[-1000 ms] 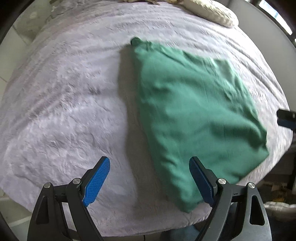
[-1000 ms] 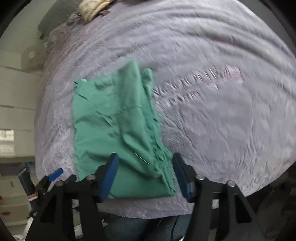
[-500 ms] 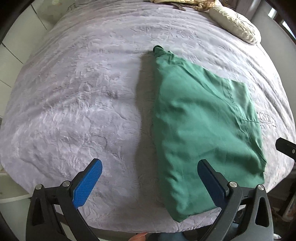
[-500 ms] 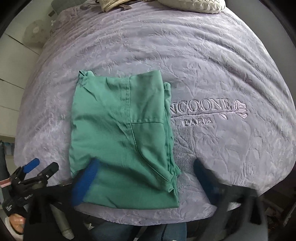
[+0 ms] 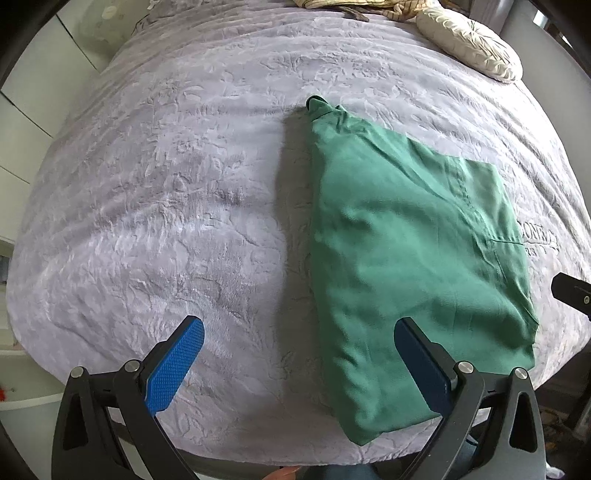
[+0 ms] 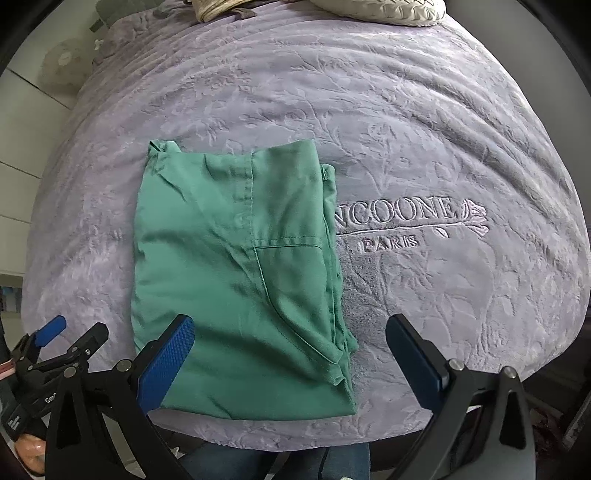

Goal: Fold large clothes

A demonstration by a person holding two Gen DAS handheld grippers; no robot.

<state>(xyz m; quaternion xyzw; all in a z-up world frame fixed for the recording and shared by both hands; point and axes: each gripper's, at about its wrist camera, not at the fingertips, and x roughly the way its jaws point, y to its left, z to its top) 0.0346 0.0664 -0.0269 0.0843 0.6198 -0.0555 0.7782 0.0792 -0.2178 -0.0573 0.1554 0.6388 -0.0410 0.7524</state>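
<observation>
A green garment (image 5: pixel 406 236) (image 6: pixel 236 266) lies folded into a rough rectangle on a lilac bedspread (image 5: pixel 177 192) (image 6: pixel 424 147), near the bed's front edge. My left gripper (image 5: pixel 299 354) hangs open above the garment's left edge, with nothing between its blue pads. My right gripper (image 6: pixel 288 354) stands open over the garment's near right corner, and its pads touch nothing. The left gripper (image 6: pixel 51 339) also shows at the lower left of the right wrist view. A black part of the right gripper (image 5: pixel 570 291) pokes in at the right edge of the left wrist view.
A cream cushion (image 5: pixel 469 40) (image 6: pixel 376 7) and a heap of patterned cloth (image 5: pixel 354 5) lie at the far end of the bed. Embroidered lettering (image 6: pixel 402 221) marks the bedspread right of the garment. White cupboard fronts (image 6: pixel 18 147) stand to the left. A person's legs in jeans (image 6: pixel 273 461) are at the front edge.
Both grippers opened wider and rose off the garment. The right gripper let go of the raised fold, which now lies flat. The view steadied from blur.
</observation>
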